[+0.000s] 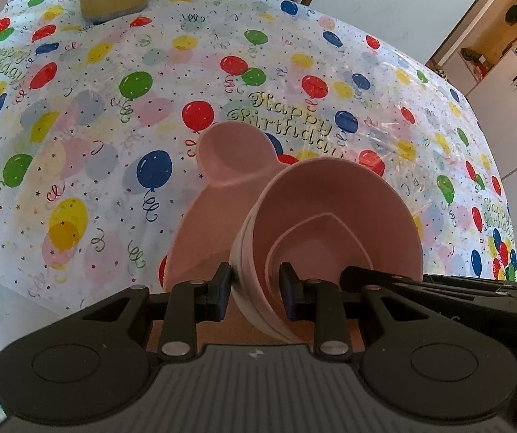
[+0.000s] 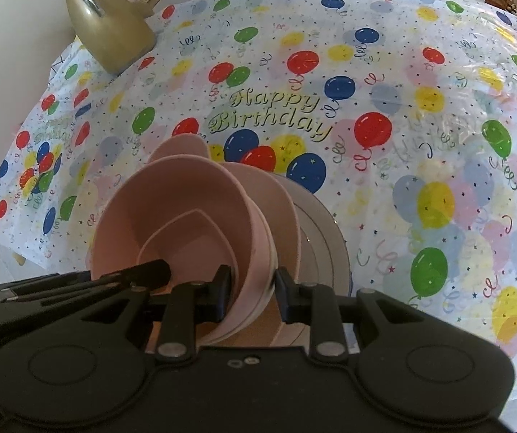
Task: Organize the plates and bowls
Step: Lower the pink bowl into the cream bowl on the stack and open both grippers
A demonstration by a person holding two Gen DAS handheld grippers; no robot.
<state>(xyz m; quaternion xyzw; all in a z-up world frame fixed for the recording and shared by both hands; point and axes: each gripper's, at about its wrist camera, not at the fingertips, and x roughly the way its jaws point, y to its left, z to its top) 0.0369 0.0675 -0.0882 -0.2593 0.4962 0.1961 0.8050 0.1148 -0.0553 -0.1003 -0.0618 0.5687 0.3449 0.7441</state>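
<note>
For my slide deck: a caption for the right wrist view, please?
Right claw gripping the rim of stacked pink bowls above a balloon-print birthday tablecloth.

Round table (image 2: pixel 467 25), covered edge to edge by a thin plastic tablecloth (image 1: pixel 96 126) – white, dotted with confetti specks and curled streamers, printed with red, blue, green and yellow balloons. "Happy Birthday" in gold script near the middle, repeated toward the edges. Glossy, slightly wrinkled, catching light on the right side; draped over the rim at the near left corner. Directly on the cloth, at the far left edge: a gold-beige jug (image 2: pixel 110 36) with a silver handle and spout – upright, well apart from the middle of the table. Elsewhere across the far half and the right side, only the printed cloth.
</note>
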